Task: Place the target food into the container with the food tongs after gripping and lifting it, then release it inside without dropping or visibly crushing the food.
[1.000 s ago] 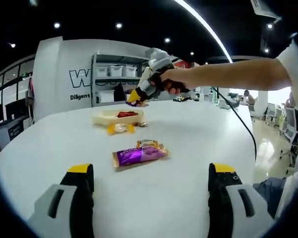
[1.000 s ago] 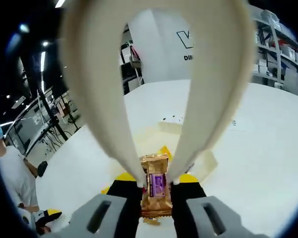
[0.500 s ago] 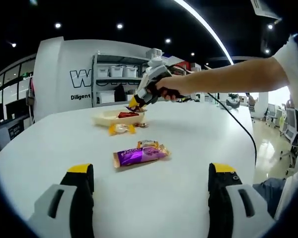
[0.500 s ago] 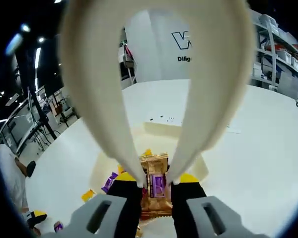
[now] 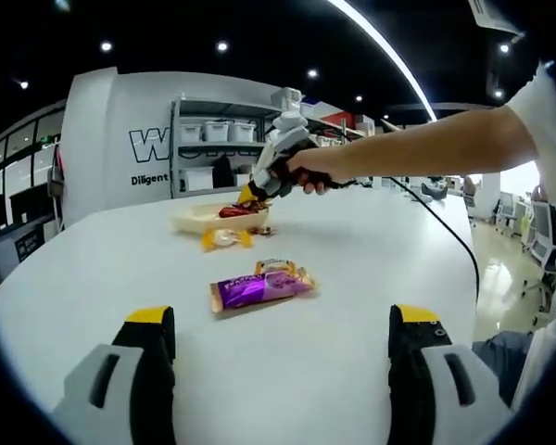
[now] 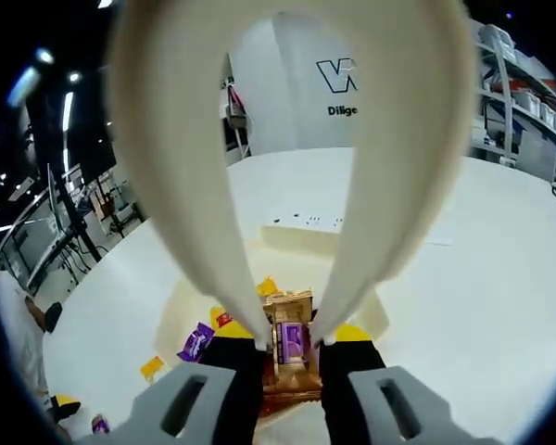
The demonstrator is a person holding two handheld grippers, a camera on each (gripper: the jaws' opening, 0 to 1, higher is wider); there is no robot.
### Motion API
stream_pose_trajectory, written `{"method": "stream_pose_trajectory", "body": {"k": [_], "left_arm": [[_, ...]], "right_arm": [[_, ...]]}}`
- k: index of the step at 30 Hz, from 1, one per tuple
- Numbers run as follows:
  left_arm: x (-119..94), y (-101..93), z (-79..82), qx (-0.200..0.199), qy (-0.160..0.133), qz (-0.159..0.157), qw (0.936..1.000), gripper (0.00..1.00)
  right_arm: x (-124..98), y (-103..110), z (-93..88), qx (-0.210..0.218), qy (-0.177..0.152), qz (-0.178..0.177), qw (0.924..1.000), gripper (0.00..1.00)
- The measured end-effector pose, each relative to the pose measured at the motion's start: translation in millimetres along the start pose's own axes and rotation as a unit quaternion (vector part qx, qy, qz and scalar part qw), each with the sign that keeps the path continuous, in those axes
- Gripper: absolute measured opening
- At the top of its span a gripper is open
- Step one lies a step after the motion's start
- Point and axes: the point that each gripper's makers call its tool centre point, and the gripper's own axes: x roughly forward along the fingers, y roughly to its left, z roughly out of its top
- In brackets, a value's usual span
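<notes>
- Right gripper view: the right gripper (image 6: 292,345) has its black, yellow-tipped jaws pressed in on the two arms of a pair of cream plastic food tongs (image 6: 213,185), whose tips meet on a small gold-and-purple wrapped snack (image 6: 290,338).
- The snack is pinched between the tong tips, its long axis running along the jaws, away from the camera.
- Under it sits a shallow cream rectangular tray (image 6: 301,243), with a purple wrapper (image 6: 197,340) and a yellow one (image 6: 268,286) inside; the snack hangs over the near part of the tray.
- The tray rests on a white round table (image 6: 500,269).
- Left gripper view: the left gripper (image 5: 283,348) hovers with jaws wide apart, gripping nothing.
- Ahead of it on the table (image 5: 371,278) lies a purple foil packet with gold ends (image 5: 260,286), its long axis crosswise to the jaws.
- Farther off, the person's hand (image 5: 308,172) holds the right gripper (image 5: 252,195) over the tray (image 5: 204,221), with a yellow-wrapped sweet (image 5: 225,239) just beside the tray.
</notes>
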Motion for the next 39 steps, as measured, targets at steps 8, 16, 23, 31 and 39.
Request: {"method": "stream_pose_trajectory", "body": {"k": [8,16,23,31,39], "left_arm": [[-1,0.6,-0.1,-0.003,0.0,-0.001,1.0,0.94],[-1,-0.4,0.8,-0.005,-0.001,-0.002,1.0,0.94],[-1,0.7,0.6,-0.004,0.0,-0.001,1.0,0.94],[-1,1.0,-0.4,-0.002,0.002,-0.001,1.0,0.94],[0,1.6,-1.0,-0.005,0.003,0.0,1.0,0.94]], "right_arm": [[1,0,1.0,0.001,0.003,-0.005,1.0,0.16],[-7,4,5.9,-0.002,-0.007,-0.005,1.0,0.16],[-12,6,9.7,0.001,-0.009,-0.003,1.0,0.17],[-28,8,15.1,0.001,-0.018,0.003,0.9998,0.17],[-48,19,17.1,-0.006,-0.03,0.016,0.9994,0.18]]}}
